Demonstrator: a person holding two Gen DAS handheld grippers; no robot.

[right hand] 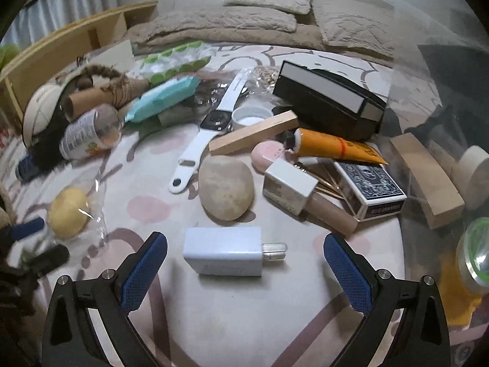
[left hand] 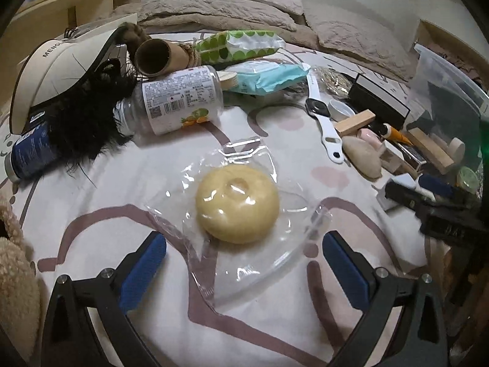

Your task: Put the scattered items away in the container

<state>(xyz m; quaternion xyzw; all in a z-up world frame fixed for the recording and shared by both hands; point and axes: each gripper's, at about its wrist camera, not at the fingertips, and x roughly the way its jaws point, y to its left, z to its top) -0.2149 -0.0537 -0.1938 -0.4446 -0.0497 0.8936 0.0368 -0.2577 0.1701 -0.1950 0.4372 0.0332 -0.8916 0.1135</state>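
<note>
Scattered items lie all over the patterned bedspread [right hand: 232, 315], and both tongs hang wide, each lined up on its own target. The left tongs [left hand: 244, 260] straddle a pale yellow bun in a clear wrapper [left hand: 237, 203], which lies flat on the bed between the blue pads, not yet touched; I'd say the wide spread is there to clear the crinkly film around it. The right tongs [right hand: 244, 260] frame a white charger plug [right hand: 224, 255] lying on its side, prongs pointing right, also untouched.

Behind them the clutter is thick: a white smartwatch [right hand: 211, 122], a smooth stone [right hand: 226, 191], a wooden block [right hand: 253, 133], an orange tube [right hand: 333, 146], a box of playing cards [right hand: 371, 188] and a black box [right hand: 331, 107], many leaning on each other.

The clear plastic container [right hand: 440, 85] stands at the right edge, well apart from the bun, and already holds a few things seen through its wall. Working the loose front pieces first seems sensible, since nothing rests on them.
</note>
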